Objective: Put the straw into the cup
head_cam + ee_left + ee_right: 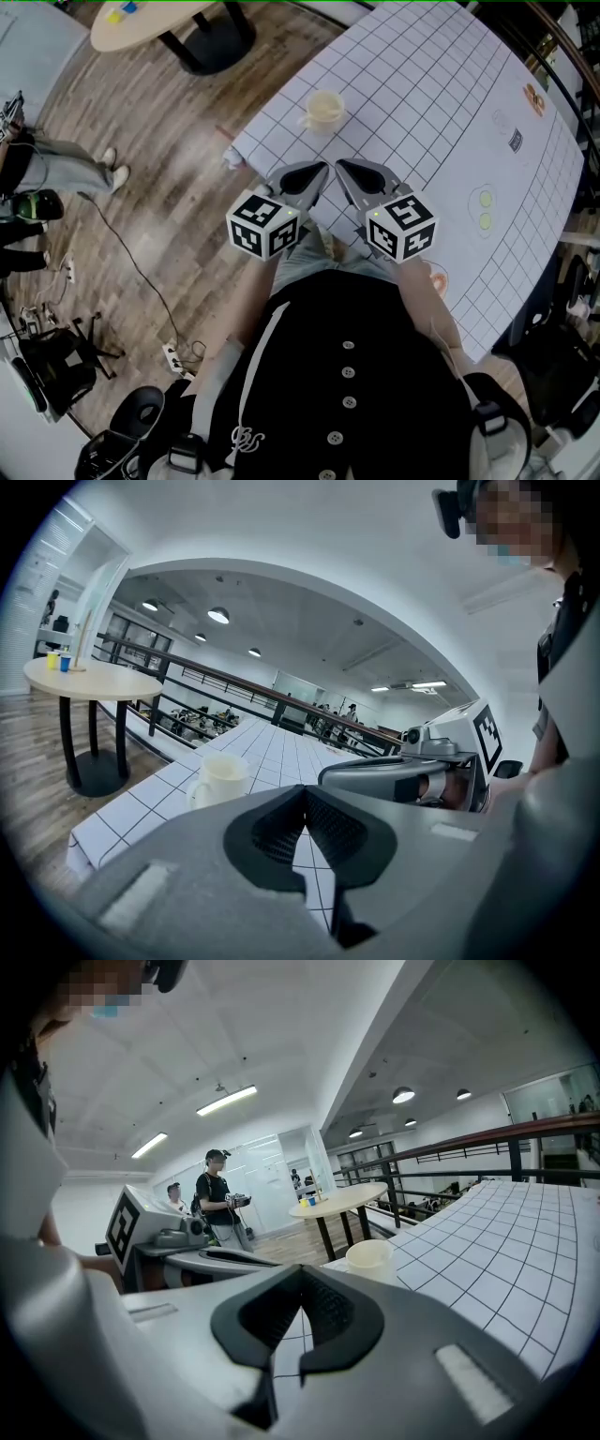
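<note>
Left gripper (322, 169): mine, held low against my body. Its jaws are shut tip to tip with nothing between them; the dark ribbed pads (281, 832) meet in a narrow V.
Right gripper (342, 166): just beside the left, also pressed closed and empty. It has the same smooth grey shell and hatched rubbery pads (323, 1312).
Table (441, 103): starts right under my tips, covered by a flat white sheet ruled in black squares. It looks slick.
Cup (323, 110): a cream mug, round and glossy, standing upright near the table's near corner, a little ahead of both grippers. Its handle is turned toward my left and its mouth is open.
Straw: I cannot find it in any view. A pale scrap (230, 157) at the table's corner is too small to name.
Risk: with no straw in hand, I may go for the wrong thing — or nudge the light cup across the slick sheet toward the nearby edge. I judge a thin straw would slip or buckle in ribbed pads squeezed hard.
Far off: a round wooden table (150, 23) on a dark pedestal, and people (217, 1194) standing on the plank floor.
</note>
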The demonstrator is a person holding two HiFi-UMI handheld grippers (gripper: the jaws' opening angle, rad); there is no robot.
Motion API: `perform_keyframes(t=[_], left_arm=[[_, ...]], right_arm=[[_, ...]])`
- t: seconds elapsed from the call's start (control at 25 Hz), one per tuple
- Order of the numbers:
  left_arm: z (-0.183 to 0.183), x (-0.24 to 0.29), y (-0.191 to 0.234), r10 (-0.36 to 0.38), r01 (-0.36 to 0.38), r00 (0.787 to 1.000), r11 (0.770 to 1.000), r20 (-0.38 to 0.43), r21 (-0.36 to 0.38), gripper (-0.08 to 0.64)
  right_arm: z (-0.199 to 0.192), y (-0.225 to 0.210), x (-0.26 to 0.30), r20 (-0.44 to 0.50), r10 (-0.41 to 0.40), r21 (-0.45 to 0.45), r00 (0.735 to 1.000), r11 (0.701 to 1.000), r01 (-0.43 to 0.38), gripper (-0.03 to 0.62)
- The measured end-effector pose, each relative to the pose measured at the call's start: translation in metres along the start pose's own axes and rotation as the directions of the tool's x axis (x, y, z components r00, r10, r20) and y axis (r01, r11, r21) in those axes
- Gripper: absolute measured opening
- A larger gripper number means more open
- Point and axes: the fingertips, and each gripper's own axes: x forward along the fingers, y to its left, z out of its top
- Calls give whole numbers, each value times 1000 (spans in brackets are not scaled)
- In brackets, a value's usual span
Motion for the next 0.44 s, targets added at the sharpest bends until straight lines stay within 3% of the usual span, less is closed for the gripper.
perform_keyframes(t=[0.44], left_arm=[[0, -8, 4, 3, -3, 1000, 1000, -6, 4, -2]], right_arm=[[0, 7, 5, -10, -1, -8, 1000, 1000, 1, -2]])
